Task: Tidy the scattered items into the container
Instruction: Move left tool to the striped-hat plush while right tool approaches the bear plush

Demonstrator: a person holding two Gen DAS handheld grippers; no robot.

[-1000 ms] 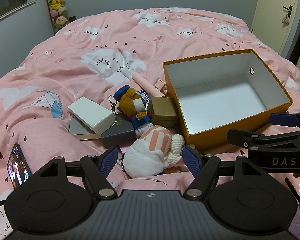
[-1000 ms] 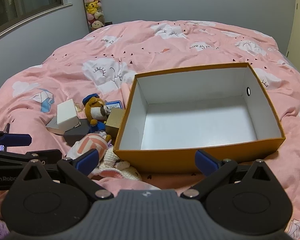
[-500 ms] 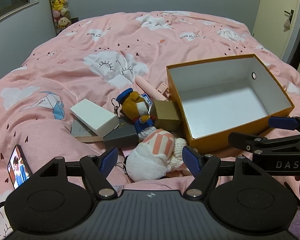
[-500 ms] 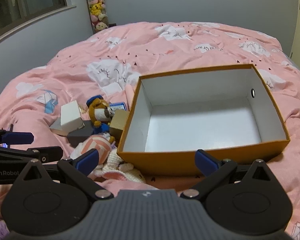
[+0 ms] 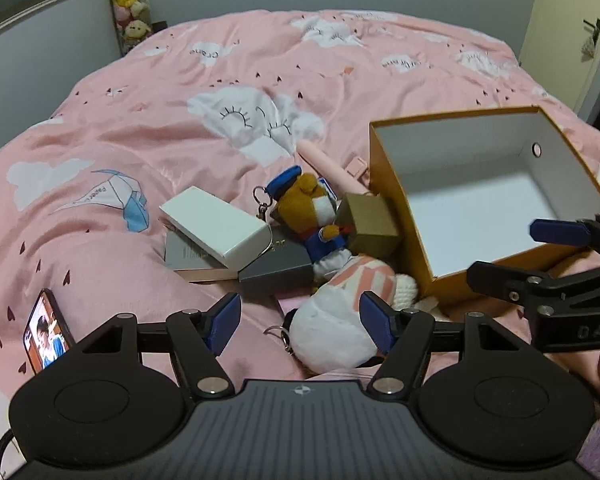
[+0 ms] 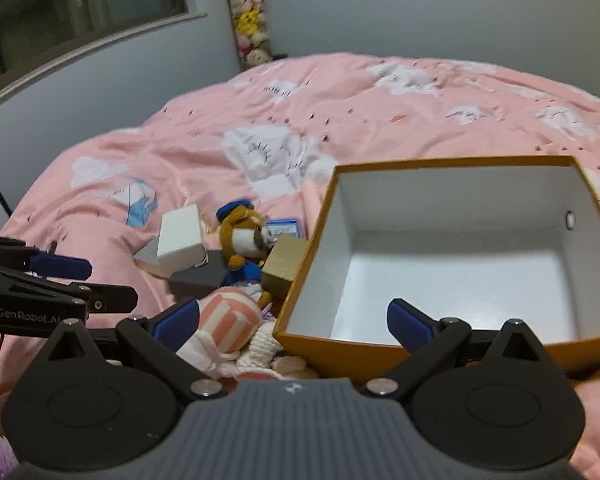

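Orange box (image 6: 380,354) nearer, right claw (image 6: 293,319) advanced, left claw (image 5: 300,319) lower

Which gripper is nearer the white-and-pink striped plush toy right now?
Left. The open left gripper sits right at the white-and-pink striped plush toy, its fingers flanking it. The open right gripper faces the orange cardboard box, the plush beside its left finger.

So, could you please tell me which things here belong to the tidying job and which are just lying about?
Job:
orange box (the container)
striped plush
bear keychain plush
white box
gold box
grey box
pink tube

Lying about:
phone, screen lit
stuffed toys by the wall
pink duvet
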